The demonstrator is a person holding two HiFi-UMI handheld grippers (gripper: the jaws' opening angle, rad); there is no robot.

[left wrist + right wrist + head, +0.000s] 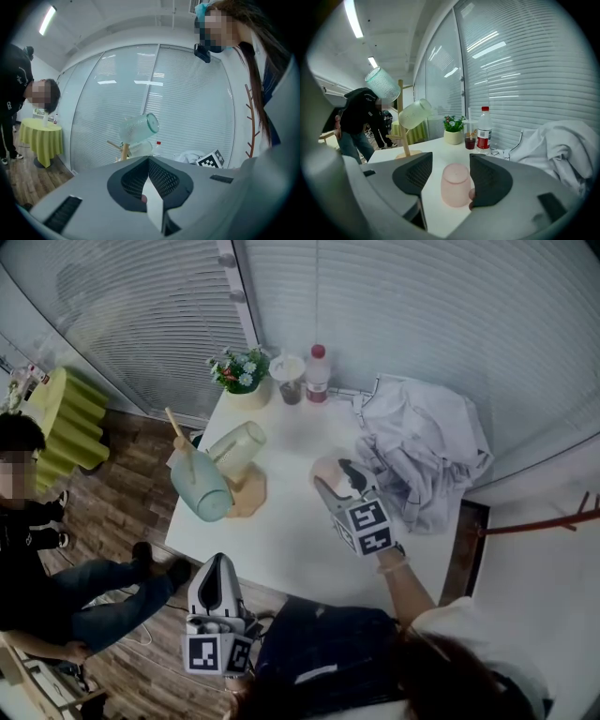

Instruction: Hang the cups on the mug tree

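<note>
While the pink cup stands mouth-down on the desk, its long axis upright, it sits straight ahead between the jaws of the right claw; those jaws are spread wide and gripping nothing, with a clear gap on the left side; the mug tree, two cups hung, stands well apart to the left; the left claw is farther off, pressed together and empty.

Office-type rm: curved glass wall w/ blinds, ceiling strip lights, wood-look floor, white bench, side table w/ yellow-green cloth.
</note>
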